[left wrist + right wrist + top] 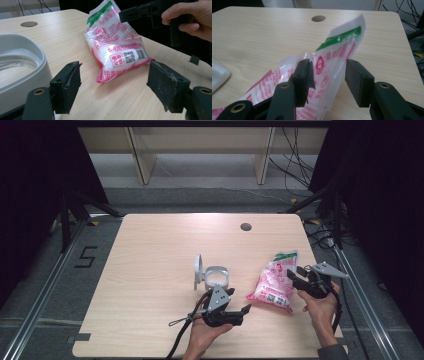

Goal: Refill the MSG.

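The bag [274,281] lies on the desk [150,270] at the right, long axis running near-left to far-right. The right claw [328,80] straddles its raised far end, half open, gripping nothing; the left claw [113,90] gapes empty, left of it.

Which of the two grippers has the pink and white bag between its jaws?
The right gripper: its open jaws stand on either side of the bag's upper part, near the green strip. The left gripper also stands open, with only bare table between its jaws, beside the white container.
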A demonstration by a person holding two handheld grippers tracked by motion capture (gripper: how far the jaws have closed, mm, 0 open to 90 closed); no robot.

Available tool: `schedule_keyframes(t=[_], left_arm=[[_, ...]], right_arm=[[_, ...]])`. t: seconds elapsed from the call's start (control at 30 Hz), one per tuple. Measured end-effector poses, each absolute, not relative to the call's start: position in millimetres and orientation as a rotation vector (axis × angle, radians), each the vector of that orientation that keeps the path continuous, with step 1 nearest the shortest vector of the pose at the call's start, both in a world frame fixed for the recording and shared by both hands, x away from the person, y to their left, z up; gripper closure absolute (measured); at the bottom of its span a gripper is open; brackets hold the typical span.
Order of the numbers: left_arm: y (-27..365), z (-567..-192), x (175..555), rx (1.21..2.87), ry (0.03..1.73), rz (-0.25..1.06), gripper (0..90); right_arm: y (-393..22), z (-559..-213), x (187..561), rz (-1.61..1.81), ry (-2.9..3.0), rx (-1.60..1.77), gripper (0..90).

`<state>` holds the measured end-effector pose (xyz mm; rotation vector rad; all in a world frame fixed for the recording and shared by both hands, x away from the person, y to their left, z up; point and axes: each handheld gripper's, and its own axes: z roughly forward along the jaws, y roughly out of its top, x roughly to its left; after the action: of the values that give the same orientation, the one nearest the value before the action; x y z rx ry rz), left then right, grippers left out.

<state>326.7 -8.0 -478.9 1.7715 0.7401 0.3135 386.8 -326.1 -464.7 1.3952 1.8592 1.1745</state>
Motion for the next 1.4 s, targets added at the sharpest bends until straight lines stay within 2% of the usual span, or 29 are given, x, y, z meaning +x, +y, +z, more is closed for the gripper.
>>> schedule_keyframes(t=[0.33,0.43,0.73,0.97,1.27,1.4], left_arm=[[-10.1,-466.1,327.0,1.808,0.688,0.31,26.4],[-8.4,-461.0,329.1,1.823,0.675,0.288,26.7],[-3.5,-447.3,332.5,1.879,0.657,0.295,29.6],[2.6,-442.0,332.3,1.942,0.641,0.331,31.4],[26.0,-444.8,322.4,1.909,0.658,0.334,36.6],[32.7,-450.3,322.3,1.875,0.675,0.289,41.4]], right_arm=[[-325.8,-456.2,373.5,1.202,1.754,1.475,45.5],[-325.3,-454.8,372.0,1.191,1.755,1.403,44.0],[-303.1,-452.7,361.5,1.241,1.812,1.392,42.3],[-300.6,-453.4,358.4,1.237,1.85,1.372,41.9],[-299.3,-455.9,355.5,1.246,1.861,1.359,42.0],[-296.7,-457.0,354.3,1.247,1.861,1.356,42.0]])
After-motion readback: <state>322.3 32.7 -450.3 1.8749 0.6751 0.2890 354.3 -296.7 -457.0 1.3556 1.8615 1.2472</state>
